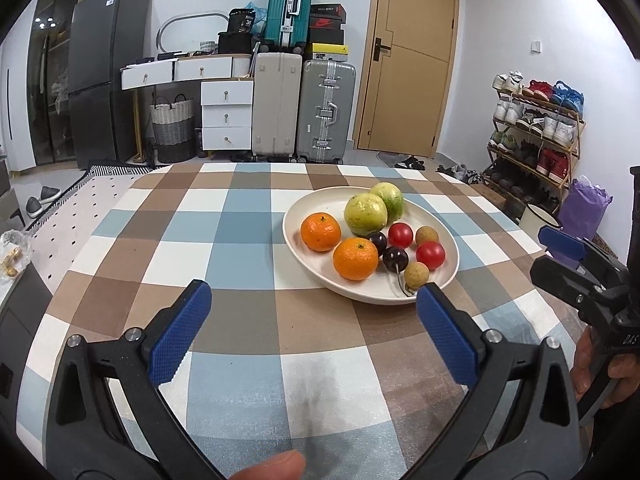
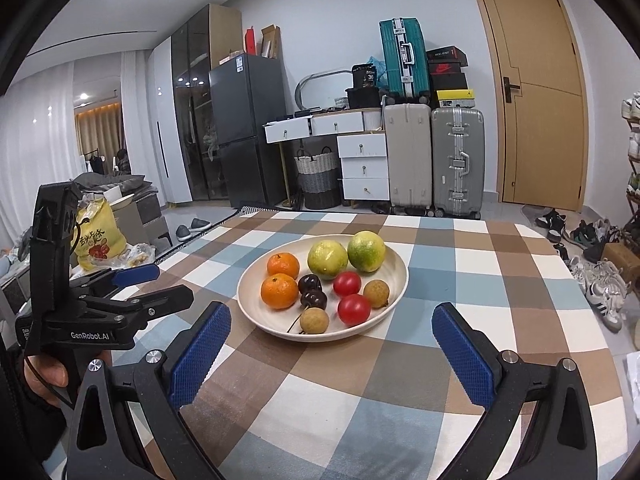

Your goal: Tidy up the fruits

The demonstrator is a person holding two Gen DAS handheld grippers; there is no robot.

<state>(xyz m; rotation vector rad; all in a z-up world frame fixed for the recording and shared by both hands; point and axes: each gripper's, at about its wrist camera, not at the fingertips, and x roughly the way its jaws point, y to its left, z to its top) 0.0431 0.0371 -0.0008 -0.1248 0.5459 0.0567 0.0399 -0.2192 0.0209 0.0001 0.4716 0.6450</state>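
Observation:
A cream plate (image 1: 300, 208) (image 2: 392, 264) on the checked tablecloth holds two oranges (image 1: 320, 231) (image 2: 279, 290), two green-yellow citrus fruits (image 1: 365, 214) (image 2: 327, 259), two red tomatoes (image 1: 430, 255) (image 2: 354, 309), two dark cherries (image 1: 395, 258) (image 2: 313, 299) and two brown longans (image 1: 416, 275) (image 2: 314, 321). My left gripper (image 1: 314, 302) is open and empty, just short of the plate's near left rim. My right gripper (image 2: 331, 324) is open and empty, in front of the plate's near rim. Each gripper shows at the edge of the other's view.
The checked tablecloth (image 1: 248, 240) covers the table; its right edge (image 2: 592, 320) drops toward shoes on the floor. Suitcases (image 1: 326, 112), white drawers (image 1: 226, 116) and a dark fridge (image 1: 106, 80) stand by the far wall. A shoe rack (image 1: 536, 132) stands at the right.

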